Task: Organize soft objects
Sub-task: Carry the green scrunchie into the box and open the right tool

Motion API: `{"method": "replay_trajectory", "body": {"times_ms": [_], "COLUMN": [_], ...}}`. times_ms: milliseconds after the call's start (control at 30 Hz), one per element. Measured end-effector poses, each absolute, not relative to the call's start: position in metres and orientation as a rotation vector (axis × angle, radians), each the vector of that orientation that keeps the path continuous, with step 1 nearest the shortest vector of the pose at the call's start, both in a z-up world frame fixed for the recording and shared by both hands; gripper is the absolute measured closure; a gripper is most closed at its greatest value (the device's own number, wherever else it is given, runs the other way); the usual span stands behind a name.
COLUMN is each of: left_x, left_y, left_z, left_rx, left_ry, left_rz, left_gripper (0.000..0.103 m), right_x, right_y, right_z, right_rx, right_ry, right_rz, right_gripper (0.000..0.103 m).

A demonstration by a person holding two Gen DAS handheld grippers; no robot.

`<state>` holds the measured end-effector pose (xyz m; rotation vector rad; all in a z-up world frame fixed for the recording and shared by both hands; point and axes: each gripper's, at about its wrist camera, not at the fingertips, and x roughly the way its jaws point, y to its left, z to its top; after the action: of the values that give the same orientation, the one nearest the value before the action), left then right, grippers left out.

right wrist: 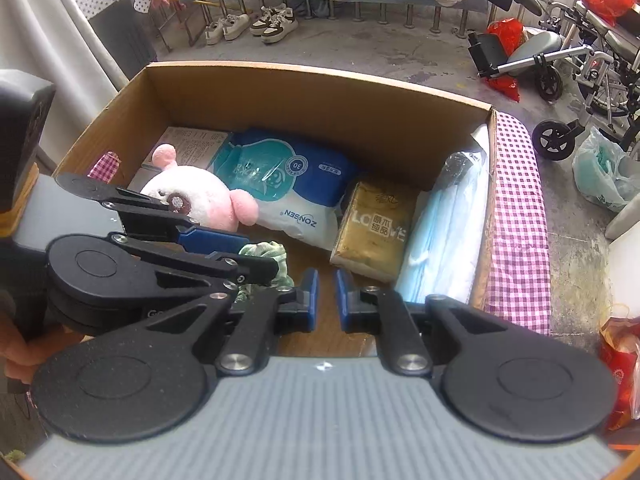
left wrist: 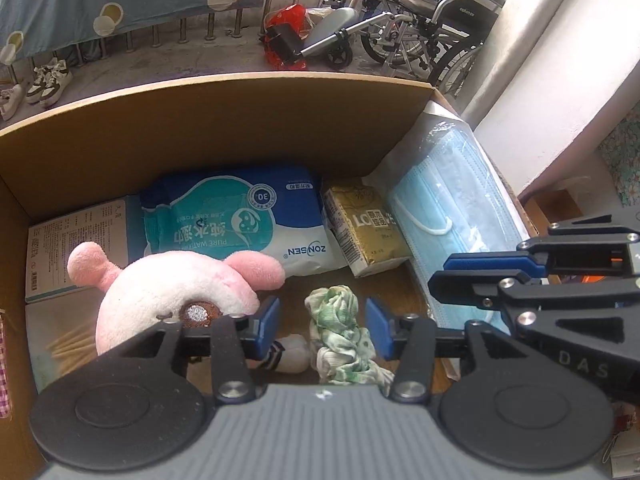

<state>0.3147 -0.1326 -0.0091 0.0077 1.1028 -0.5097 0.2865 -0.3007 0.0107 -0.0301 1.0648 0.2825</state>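
In the cardboard box [right wrist: 320,92]: plush toy [right wrist: 200,196] left, wipes pack [right wrist: 296,184] behind, tissue pack [right wrist: 372,232] beside it, masks [right wrist: 444,232] along right wall, knotted cloth [left wrist: 340,332] in front.

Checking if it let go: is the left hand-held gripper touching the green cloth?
Apart. The left wrist view shows the left hand-held gripper open, with gaps between both pads and the green cloth.

A: Left gripper [left wrist: 323,326]?
B: Jaws parted, pads clear, pitched steeply down.
A: Right gripper [right wrist: 327,300]?
B: Nearly closed, empty, also down; sits at left's 3 o'clock.
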Motion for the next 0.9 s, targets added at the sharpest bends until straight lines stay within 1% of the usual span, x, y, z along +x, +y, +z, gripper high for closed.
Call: {"method": "replay_trajectory", "body": {"times_ms": [167, 267, 400, 533, 567, 633, 700, 833, 867, 900], "left_x": [0.306, 0.292, 0.264, 0.228, 0.219, 0.203, 0.190, 0.169, 0.163, 0.160], "left_y": [-0.115, -0.092, -0.052, -0.013, -0.005, 0.009, 0.020, 0.035, 0.039, 0.043], "left_z": [0.013, 0.034, 0.062, 0.078, 0.080, 0.079, 0.075, 0.062, 0.057, 0.054], "left_rx": [-0.047, -0.082, -0.170, -0.240, -0.255, -0.272, -0.287, -0.319, -0.325, -0.332], "left_ry": [1.057, 1.007, 0.925, 0.853, 0.840, 0.824, 0.818, 0.816, 0.818, 0.818], "left_rz": [-0.489, -0.463, -0.455, -0.423, -0.412, -0.397, -0.383, -0.350, -0.339, -0.336], "left_gripper": [0.043, 0.037, 0.025, 0.019, 0.018, 0.018, 0.018, 0.017, 0.017, 0.017], "right_x": [0.279, 0.275, 0.272, 0.276, 0.278, 0.285, 0.293, 0.308, 0.312, 0.314], "right_y": [-0.307, -0.308, -0.301, -0.279, -0.273, -0.260, -0.247, -0.231, -0.229, -0.228], "right_z": [0.023, 0.032, 0.041, 0.035, 0.031, 0.015, 0.001, -0.025, -0.032, -0.036], "right_rx": [0.026, 0.064, 0.089, 0.057, 0.046, 0.015, -0.027, -0.101, -0.113, -0.124], "right_ry": [1.058, 1.056, 1.057, 1.093, 1.108, 1.164, 1.205, 1.265, 1.275, 1.283], "right_rz": [0.290, 0.307, 0.354, 0.406, 0.414, 0.428, 0.418, 0.389, 0.382, 0.379], "right_gripper": [0.091, 0.087, 0.078, 0.071, 0.070, 0.060, 0.056, 0.055, 0.056, 0.061]}}
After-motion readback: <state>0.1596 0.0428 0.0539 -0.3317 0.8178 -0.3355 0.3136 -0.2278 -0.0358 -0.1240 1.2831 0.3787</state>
